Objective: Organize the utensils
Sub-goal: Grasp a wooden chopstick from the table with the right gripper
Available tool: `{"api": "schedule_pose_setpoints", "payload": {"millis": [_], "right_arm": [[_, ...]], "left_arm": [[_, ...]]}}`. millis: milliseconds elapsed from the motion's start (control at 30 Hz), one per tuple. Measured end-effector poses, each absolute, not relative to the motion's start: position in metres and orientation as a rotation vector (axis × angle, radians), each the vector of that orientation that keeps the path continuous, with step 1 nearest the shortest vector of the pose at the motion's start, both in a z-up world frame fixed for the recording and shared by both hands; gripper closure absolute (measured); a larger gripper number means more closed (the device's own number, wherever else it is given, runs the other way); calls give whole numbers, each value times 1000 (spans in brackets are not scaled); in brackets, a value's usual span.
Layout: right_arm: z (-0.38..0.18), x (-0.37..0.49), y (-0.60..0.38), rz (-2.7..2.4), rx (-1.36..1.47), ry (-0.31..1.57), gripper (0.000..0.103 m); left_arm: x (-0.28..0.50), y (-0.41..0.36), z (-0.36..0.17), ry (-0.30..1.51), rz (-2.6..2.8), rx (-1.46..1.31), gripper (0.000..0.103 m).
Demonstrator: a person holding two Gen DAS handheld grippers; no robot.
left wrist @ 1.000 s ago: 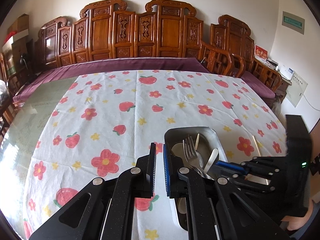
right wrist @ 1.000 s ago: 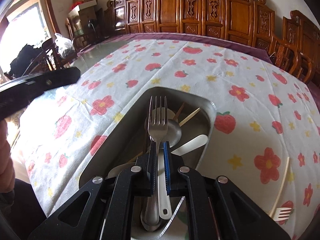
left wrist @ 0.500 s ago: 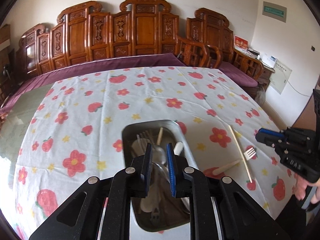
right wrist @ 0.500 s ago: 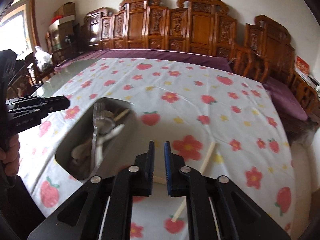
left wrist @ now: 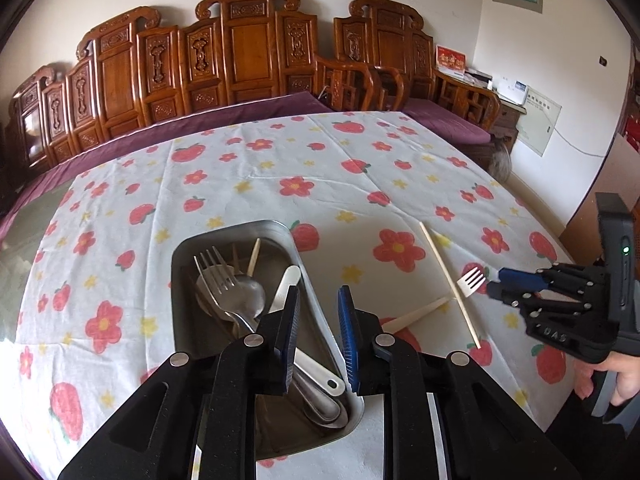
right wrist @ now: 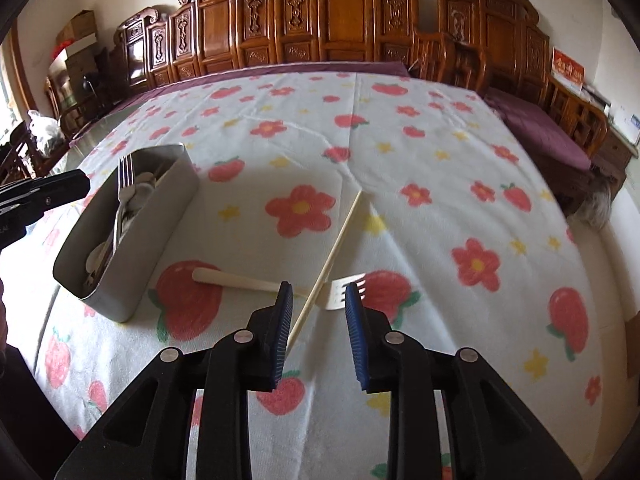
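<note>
A steel tray holds metal forks, spoons and a chopstick. A cream plastic fork lies on the flowered cloth right of the tray, crossed by one wooden chopstick. My left gripper is open and empty above the tray's right wall. My right gripper is open and empty, low over the plastic fork's tines and the chopstick's near end; it also shows in the left wrist view.
The flowered tablecloth covers a round table; its edge drops off on the right. Carved wooden chairs line the far wall. Boxes and bags stand at the far left.
The right gripper let go of the metal fork in the tray, swung right and down to the plastic fork and opened. The left gripper opened wider and moved over the tray's right wall.
</note>
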State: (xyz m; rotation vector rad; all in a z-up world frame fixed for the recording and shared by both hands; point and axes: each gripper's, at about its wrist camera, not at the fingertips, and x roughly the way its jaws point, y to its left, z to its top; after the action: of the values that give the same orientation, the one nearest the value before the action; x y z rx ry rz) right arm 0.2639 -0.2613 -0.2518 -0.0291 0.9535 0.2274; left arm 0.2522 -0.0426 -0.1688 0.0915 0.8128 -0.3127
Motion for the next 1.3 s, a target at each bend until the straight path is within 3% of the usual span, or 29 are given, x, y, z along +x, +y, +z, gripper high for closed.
{"api": "schedule_pose_setpoints", "payload": {"millis": [300, 367, 433, 500, 967, 1300], "right_arm": [[-285, 276, -236, 190, -76, 1051, 74], [-285, 275, -235, 176, -98, 1052, 80], [-286, 276, -238, 167, -109, 1055, 93], [-286, 275, -244, 161, -110, 1060, 97], [-224, 231, -309, 176, -74, 923, 97], [-223, 213, -351, 200, 0, 902, 97]], "left_arm": [[252, -53, -175, 819, -320, 110, 85], [252, -54, -176, 821, -321, 114, 85], [252, -56, -177, 820, -324, 116, 85], [252, -59, -178, 822, -329, 119, 85], [237, -91, -185, 810, -393, 180, 78], [250, -136, -209, 885, -424, 221, 76]]}}
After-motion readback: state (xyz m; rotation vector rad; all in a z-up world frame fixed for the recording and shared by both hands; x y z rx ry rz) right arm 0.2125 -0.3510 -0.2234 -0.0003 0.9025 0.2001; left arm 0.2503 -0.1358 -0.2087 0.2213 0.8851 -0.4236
